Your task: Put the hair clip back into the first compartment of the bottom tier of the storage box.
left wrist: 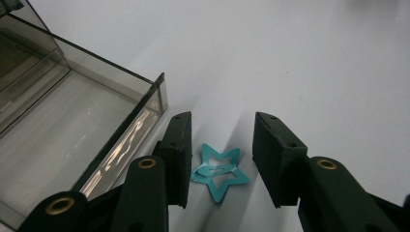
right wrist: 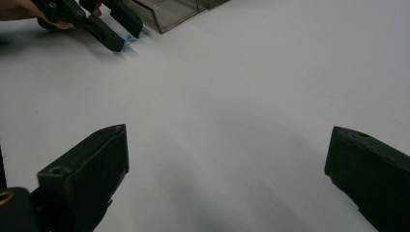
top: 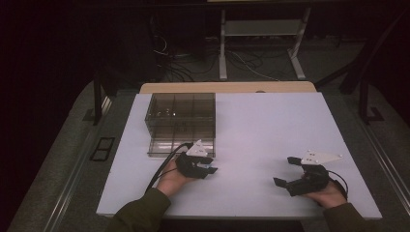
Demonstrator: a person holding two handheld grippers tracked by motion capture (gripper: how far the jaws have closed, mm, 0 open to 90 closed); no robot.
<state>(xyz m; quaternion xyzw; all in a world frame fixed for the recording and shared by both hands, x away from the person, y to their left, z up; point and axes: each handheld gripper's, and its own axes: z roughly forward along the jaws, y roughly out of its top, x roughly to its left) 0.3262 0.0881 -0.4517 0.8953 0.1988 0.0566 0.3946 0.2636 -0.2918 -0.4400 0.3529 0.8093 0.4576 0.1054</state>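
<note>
- Here the teal star-shaped hair clip [left wrist: 218, 172] lies flat on the white table [top: 270, 130], low in the centre of the left gripper view, between the two black jaws of the left gripper [left wrist: 222, 162].
- The left gripper's jaws stand apart with the clip in the gap; the jaw at frame left looks to be touching or just beside one star arm, while the jaw at frame right stands a little off, so the clip is bracketed, not yet pinched.
- In the high view the left gripper [top: 207, 170] sits just below the lower right corner of the smoky clear compartment box [top: 181, 123], with a speck of teal at its tips.
- That box corner rises at the left of the left gripper view, close beside the left-hand jaw, so any lift probably has to go up before moving over the wall.
- The right gripper [top: 286, 173] rests at lower right of the high view, jaws spread wide over bare table, well apart from the clip; the left hand is plainly the nearer one.
- In the right gripper view the clip [right wrist: 128, 39] shows as a small teal tip at upper left.
</note>
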